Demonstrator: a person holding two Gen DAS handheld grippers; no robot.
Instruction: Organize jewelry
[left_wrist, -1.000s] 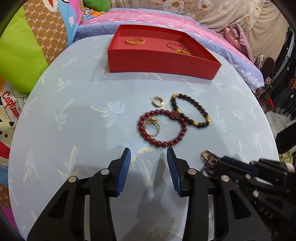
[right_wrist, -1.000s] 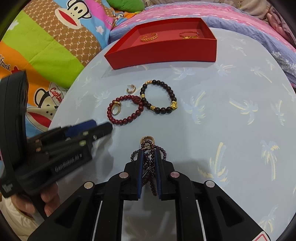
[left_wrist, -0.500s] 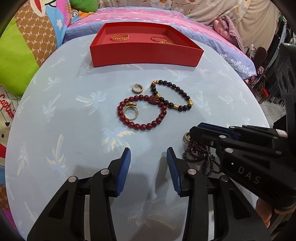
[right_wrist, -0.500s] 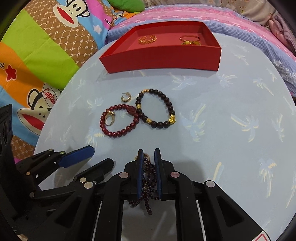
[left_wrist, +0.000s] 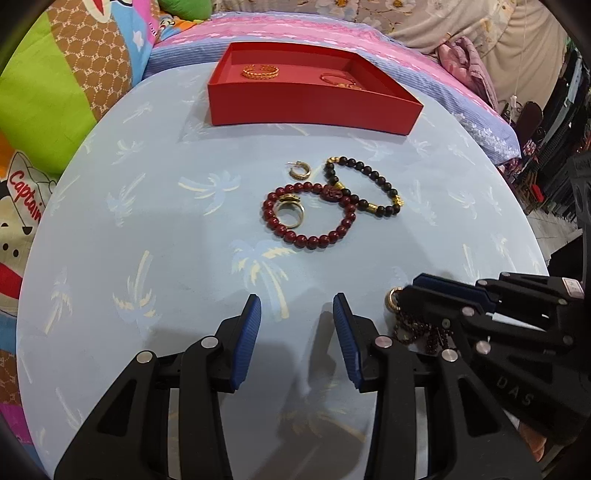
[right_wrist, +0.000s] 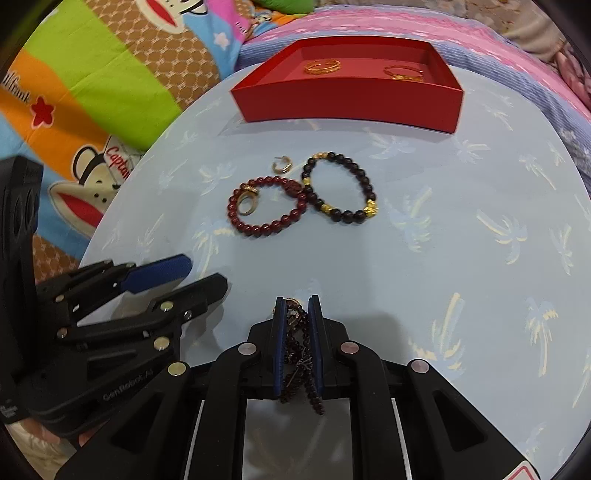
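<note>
Mostly I see the round table (left_wrist: 155, 229) with its pale blue palm-print cloth, and both views show it. At its far side stands the red tray (left_wrist: 310, 107), and inside lie a gold bangle (left_wrist: 260, 71) and a second gold bracelet (left_wrist: 338, 79). Near the middle of the cloth the red bead bracelet (left_wrist: 314, 218) touches the black bead bracelet (left_wrist: 364, 192); a gold ring (left_wrist: 290, 214) lies within the red loop and a small hoop earring (left_wrist: 300, 170) just beside it. My left gripper (left_wrist: 297, 339) hangs open over bare cloth, holding nothing. My right gripper (right_wrist: 297, 343) is clamped on a dark garnet strand (right_wrist: 301, 354). Only the right wrist view shows the beads pinched between the pads; only the left wrist view shows clearly the strand's gold ring end (left_wrist: 392, 300) beyond the fingertips.
</note>
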